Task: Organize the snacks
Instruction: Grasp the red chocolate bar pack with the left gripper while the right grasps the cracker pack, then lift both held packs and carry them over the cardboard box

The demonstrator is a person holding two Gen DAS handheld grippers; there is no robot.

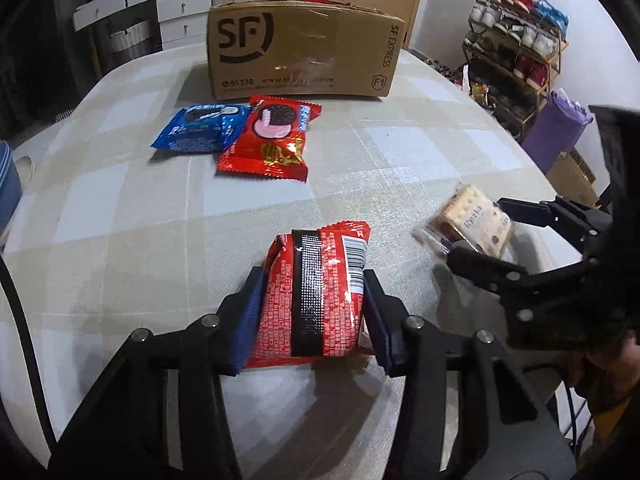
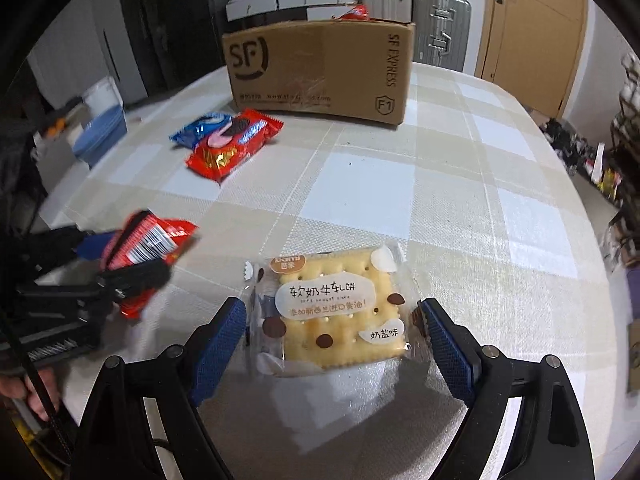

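- Left gripper (image 1: 314, 312) has its blue pads pressed against both sides of the red snack pack (image 1: 320, 292) — the pack lies back-side up, barcode showing, low on the checked tablecloth (image 1: 400, 152).
- Risk here: the wrapper is puffy and slick, so the pads may be squeezing air and foil, not the biscuits inside. Lift it fast and it could slide out or swing.
- Right gripper (image 2: 332, 328) stands spread wide around the clear-wrapped cracker pack (image 2: 336, 312), pads just off its side seams — nothing pinched yet.
- Trouble there: the jaws could catch only the thin crimped edges, which would fold, and a hard squeeze might crack the cracker.
- The two grippers work close together near the table's front edge; carrying both at once toward the cardboard box (image 1: 304, 52) invites a bump between them.
- The open-topped box stands at the far side, something red already poking out of it. The blue cookie pack (image 1: 200, 128) and the red cookie pack (image 1: 268, 140) overlap just in front of it — a low pass could drag them.
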